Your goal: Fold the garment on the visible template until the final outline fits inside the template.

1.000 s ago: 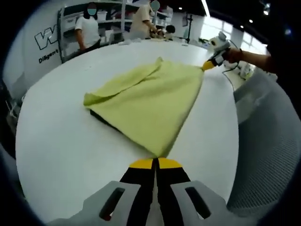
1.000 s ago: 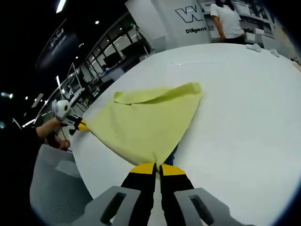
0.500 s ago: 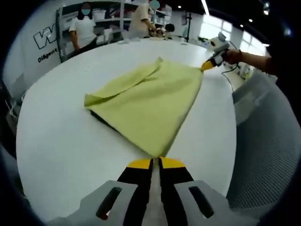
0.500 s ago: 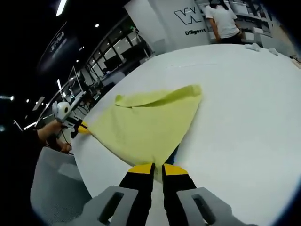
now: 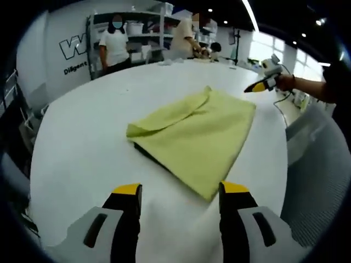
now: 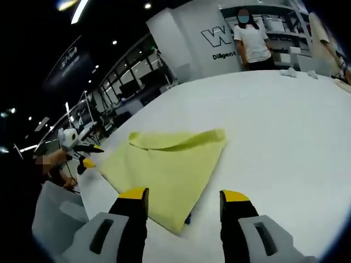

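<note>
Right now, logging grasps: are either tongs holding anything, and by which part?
Nothing is held. Both the left tongs and right tongs are open, clear of the yellow cloth garment.

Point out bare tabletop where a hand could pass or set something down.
Free: the round white table between the folded yellow-green garment and the shelving side, and the wide stretch past its far corner. Tight: the near strip where the garment's corner sits by the open left gripper and right gripper.
</note>
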Action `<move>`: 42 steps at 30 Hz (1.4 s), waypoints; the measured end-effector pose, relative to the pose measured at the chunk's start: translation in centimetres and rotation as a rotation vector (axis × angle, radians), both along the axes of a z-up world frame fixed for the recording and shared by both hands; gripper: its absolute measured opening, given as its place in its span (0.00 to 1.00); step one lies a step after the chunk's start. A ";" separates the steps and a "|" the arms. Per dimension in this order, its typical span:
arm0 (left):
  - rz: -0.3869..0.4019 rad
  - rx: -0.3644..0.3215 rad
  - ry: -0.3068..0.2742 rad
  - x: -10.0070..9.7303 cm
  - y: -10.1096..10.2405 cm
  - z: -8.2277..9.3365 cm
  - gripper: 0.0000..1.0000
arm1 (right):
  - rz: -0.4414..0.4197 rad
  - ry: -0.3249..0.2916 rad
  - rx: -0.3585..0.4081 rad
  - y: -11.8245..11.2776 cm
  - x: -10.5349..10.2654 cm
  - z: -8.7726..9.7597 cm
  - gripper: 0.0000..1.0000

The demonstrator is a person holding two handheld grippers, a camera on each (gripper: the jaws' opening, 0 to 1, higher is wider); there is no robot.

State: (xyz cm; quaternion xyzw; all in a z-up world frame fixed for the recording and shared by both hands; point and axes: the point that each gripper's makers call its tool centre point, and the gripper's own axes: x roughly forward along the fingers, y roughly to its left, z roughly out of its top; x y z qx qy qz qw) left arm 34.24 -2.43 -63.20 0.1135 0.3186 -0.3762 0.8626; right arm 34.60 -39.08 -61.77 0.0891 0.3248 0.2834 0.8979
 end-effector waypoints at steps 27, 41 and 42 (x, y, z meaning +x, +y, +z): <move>0.157 -0.012 -0.097 11.7 -1.3 0.1 0.55 | 0.102 -0.121 -0.150 0.8 9.6 -0.4 0.54; 0.026 0.062 -0.062 13.6 -2.7 -2.2 0.44 | 0.161 -0.116 -0.207 1.3 12.5 -2.3 0.41; 0.010 0.065 -0.050 13.6 -2.8 -2.4 0.42 | 0.168 -0.115 -0.213 1.3 12.6 -2.5 0.39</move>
